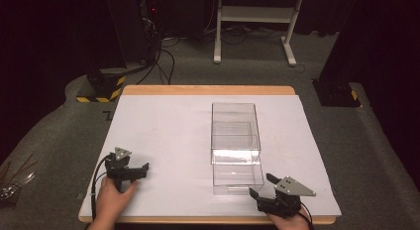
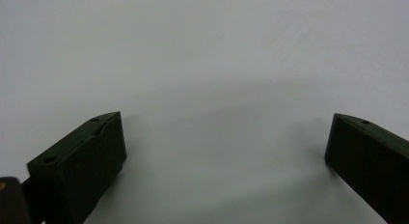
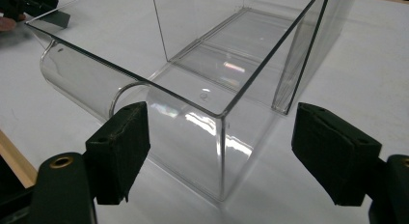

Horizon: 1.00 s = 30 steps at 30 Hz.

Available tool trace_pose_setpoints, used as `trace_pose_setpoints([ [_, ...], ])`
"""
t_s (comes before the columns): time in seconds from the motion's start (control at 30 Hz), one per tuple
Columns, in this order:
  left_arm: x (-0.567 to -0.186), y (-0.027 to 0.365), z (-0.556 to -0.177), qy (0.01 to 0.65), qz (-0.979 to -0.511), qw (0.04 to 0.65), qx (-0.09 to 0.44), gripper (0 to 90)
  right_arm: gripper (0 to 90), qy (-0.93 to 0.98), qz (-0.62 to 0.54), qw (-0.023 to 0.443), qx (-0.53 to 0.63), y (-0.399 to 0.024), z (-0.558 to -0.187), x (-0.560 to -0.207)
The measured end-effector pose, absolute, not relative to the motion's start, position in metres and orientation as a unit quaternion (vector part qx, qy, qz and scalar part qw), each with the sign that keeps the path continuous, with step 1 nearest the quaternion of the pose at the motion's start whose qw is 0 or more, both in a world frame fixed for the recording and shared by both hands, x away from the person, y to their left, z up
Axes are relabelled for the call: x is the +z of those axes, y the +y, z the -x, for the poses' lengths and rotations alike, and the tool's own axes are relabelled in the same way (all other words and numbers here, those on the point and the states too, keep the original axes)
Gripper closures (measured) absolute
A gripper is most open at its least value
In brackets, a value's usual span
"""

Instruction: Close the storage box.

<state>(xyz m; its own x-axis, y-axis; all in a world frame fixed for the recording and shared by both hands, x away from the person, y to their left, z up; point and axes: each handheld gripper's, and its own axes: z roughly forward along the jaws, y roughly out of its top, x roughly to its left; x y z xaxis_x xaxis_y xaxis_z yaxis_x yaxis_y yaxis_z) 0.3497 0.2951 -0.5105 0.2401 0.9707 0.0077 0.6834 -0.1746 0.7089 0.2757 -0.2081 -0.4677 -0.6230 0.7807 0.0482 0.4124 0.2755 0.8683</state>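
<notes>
A clear plastic drawer box stands a little right of the middle of the white-topped bench, its long axis running from the person's near edge toward the far edge, and its inner drawer is slid part-way out toward the person. The right tongs are by far the nearer pair: they sit at the near right of the bench, just beside the drawer's front right corner, apart from it, pointing up and left at it. In the right gripper view the drawer's front corner stands between the two spread jaws of the right tongs, and the curved finger pull in the drawer's front wall lies just behind the left jaw; no jaw touches the plastic. The left tongs rest at the near left, well apart from the box, which lies to their right; the left gripper view has these left tongs spread wide over bare white surface, holding nothing. The next move, judging by this layout, falls to the right hand: a short push forward along the box's long axis.
</notes>
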Motion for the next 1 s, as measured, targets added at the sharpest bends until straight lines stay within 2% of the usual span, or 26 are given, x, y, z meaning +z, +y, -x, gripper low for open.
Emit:
trace_pose_setpoints([
  [1.0, -0.51, 0.295, -0.35, 0.568, -0.728, 0.3, 0.239, 0.9, 18.3, 0.763, -0.402, 0.207, 0.462, -0.203, -0.303, -0.474],
])
